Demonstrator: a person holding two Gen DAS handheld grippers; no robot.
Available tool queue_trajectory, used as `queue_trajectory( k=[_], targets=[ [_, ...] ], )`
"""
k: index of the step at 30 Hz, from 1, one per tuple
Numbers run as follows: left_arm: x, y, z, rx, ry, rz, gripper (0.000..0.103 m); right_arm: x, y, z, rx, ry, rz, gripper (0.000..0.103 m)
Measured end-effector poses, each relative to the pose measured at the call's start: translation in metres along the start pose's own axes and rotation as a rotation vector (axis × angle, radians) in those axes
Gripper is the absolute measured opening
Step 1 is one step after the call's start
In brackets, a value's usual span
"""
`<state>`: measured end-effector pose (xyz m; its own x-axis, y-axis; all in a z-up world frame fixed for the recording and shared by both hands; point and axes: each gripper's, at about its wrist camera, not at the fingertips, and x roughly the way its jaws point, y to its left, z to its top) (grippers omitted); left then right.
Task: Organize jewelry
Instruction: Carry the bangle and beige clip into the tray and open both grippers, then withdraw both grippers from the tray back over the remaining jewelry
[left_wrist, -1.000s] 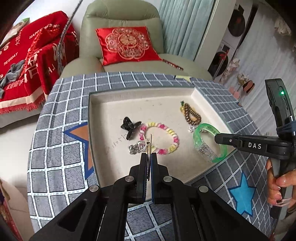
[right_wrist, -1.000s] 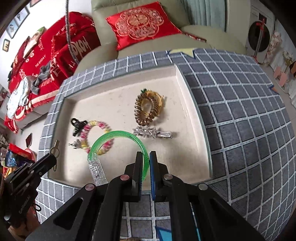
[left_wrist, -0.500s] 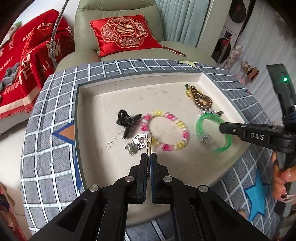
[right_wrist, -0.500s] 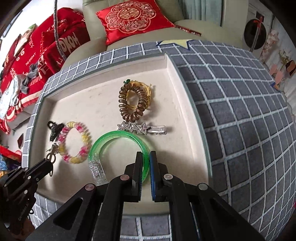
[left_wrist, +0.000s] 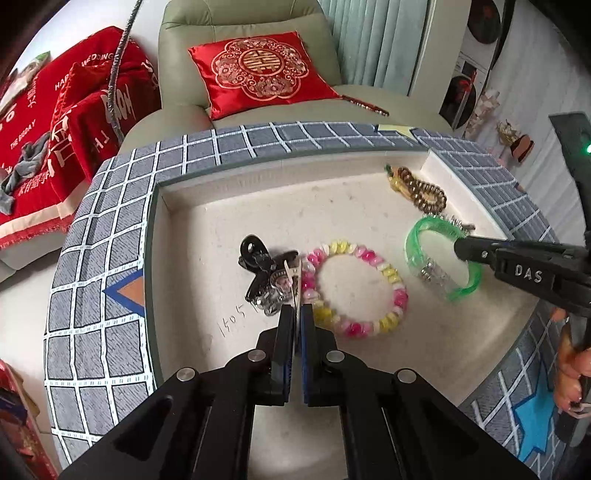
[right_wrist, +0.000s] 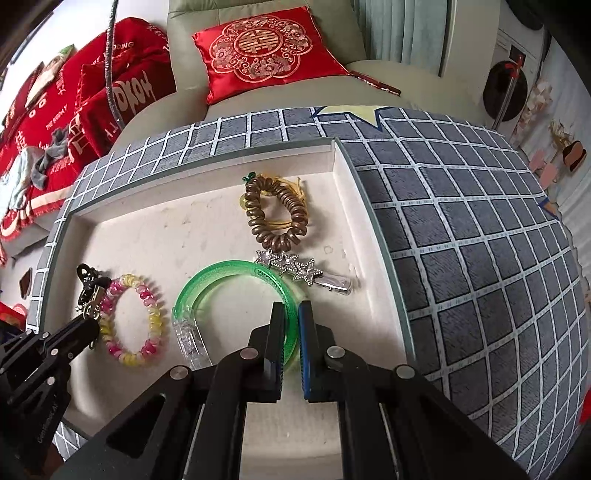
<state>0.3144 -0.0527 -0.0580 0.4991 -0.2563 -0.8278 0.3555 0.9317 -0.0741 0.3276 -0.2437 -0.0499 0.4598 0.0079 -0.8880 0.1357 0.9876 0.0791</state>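
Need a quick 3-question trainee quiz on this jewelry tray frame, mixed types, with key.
1. True or false: the right gripper is shut on the green bangle.
2. Multiple choice: what lies directly beside the black hair claw in the tray?
A. the star hair clip
B. the pink and yellow spiral bracelet
C. the brown spiral hair tie
3. Fill in: the left gripper is shut on a thin metal piece with a silver ____ charm hanging from it.

Key
1. True: the bangle's rim sits between its closed fingers.
2. B
3. Heart, as far as the blurred left wrist view shows.
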Motion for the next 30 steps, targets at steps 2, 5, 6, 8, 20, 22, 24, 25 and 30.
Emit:
queue_trajectory(
  k=[2,5,6,8,20,22,24,25,30],
  targets=[
    [0.0,-0.002,-0.001,0.015,-0.005,0.017,0.018,0.0,0.002,-0.002,-0.009,0.001,-0.003,0.008],
    [0.0,-0.003,-0.001,0.016,-0.001,0.02,0.018,-0.001,0.004,-0.003,-0.021,0.009,-0.001,0.009],
    [0.0,-0.003,0.0,0.013,0.0,0.019,0.018,-0.002,0.005,-0.003,-0.02,0.012,0.005,0.01],
    [-0.001,-0.002,0.0,0.008,-0.002,0.021,0.018,-0.002,0.005,-0.002,-0.019,0.014,0.014,0.025],
    [-0.012,-0.002,0.0,-0.009,-0.045,0.019,0.018,-0.029,0.003,-0.006,0.029,-0.048,0.087,0.063],
    [-0.013,-0.002,0.0,-0.017,-0.053,0.032,0.018,-0.035,0.003,-0.009,0.026,-0.057,0.089,0.063],
    [-0.013,-0.002,0.0,-0.016,-0.048,0.041,0.018,-0.042,0.003,-0.011,0.024,-0.068,0.095,0.063],
    [-0.012,-0.003,0.001,-0.014,-0.047,0.045,0.018,-0.044,0.003,-0.012,0.023,-0.072,0.096,0.063],
    [-0.011,-0.008,0.002,0.001,-0.047,0.052,0.018,-0.056,-0.001,-0.017,0.035,-0.088,0.102,0.063]
  ],
)
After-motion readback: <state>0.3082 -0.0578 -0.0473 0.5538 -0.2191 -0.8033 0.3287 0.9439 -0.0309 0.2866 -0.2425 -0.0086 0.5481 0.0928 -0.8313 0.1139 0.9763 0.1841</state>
